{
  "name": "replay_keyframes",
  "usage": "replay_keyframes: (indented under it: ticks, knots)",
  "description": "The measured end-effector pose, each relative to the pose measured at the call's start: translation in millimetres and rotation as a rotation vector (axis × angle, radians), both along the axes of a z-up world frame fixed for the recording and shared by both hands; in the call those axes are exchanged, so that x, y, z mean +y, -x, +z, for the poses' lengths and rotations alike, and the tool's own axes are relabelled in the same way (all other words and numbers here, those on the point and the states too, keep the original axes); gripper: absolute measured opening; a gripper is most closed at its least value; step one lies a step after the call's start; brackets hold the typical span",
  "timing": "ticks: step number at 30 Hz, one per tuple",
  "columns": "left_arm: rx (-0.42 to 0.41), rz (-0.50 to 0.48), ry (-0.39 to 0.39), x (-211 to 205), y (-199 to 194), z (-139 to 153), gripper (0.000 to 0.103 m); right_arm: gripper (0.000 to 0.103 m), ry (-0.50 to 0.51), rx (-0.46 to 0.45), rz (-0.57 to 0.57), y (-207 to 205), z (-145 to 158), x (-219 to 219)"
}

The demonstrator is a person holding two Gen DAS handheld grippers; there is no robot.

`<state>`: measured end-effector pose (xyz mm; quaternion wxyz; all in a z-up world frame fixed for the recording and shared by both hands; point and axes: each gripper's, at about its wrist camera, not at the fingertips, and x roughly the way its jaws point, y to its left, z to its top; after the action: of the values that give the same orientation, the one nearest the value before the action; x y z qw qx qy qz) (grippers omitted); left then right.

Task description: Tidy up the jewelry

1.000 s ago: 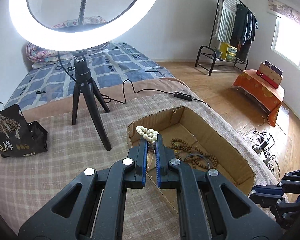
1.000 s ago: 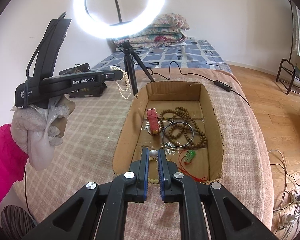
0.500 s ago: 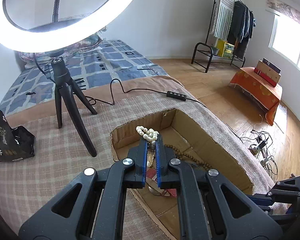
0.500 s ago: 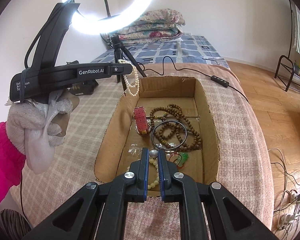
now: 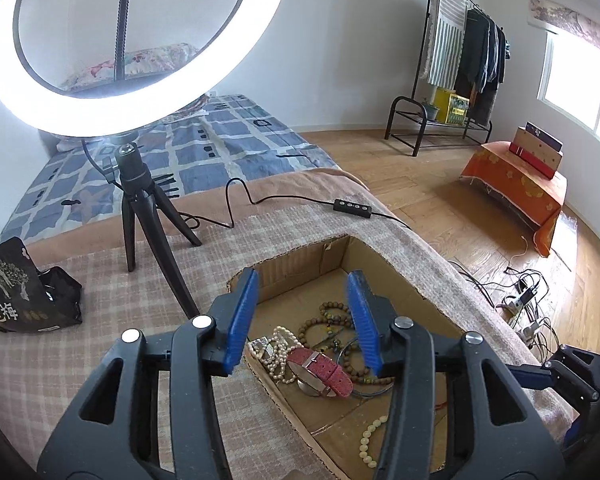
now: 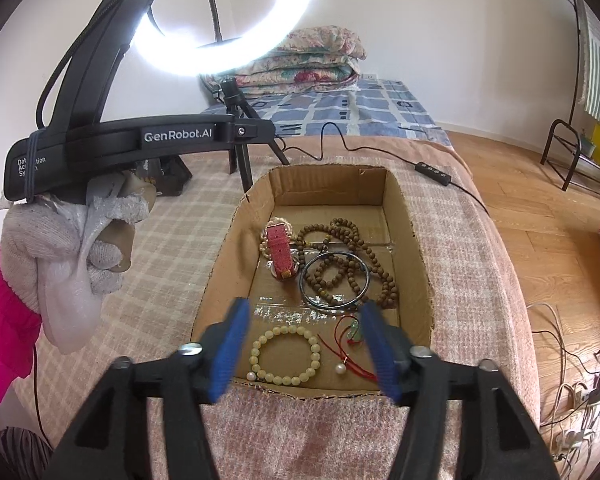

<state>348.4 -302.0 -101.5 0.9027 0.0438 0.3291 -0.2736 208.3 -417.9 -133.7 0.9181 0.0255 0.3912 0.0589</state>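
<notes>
A cardboard box lies open on the plaid-covered table. In it lie a white pearl necklace, a red watch, brown wooden beads, a dark bangle, a cream bead bracelet and a red-corded green pendant. My left gripper is open and empty above the box's left end. My right gripper is open and empty above the cream bracelet at the near end.
A ring light on a black tripod stands on the table behind the box, its cable and switch trailing right. A black snack bag lies at the left. A bed, clothes rack and floor cables are beyond the table.
Both grippers have opened. The pearl necklace dropped from the left gripper into the box beside the watch; the cream bracelet dropped from the right gripper at the near end.
</notes>
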Motion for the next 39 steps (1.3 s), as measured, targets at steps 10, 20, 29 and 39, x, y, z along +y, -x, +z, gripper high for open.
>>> replay_keyframes:
  ticks: [10,20,29,39]
  knots:
    - [-0.016,0.000,0.001,6.6,11.4,17.4,0.047,0.094,-0.004,-0.017,-0.044,8.0,13.6,1.1]
    - [-0.035,0.018,0.003,23.9,36.8,39.7,0.047,0.099,0.028,-0.039,-0.065,25.7,33.9,10.9]
    - [-0.070,0.044,0.020,56.2,73.7,69.6,0.047,0.103,0.061,-0.093,-0.103,54.1,69.5,22.6]
    - [-0.110,0.060,0.033,84.8,124.8,96.5,0.047,0.103,0.112,-0.129,-0.153,87.5,99.6,37.2]
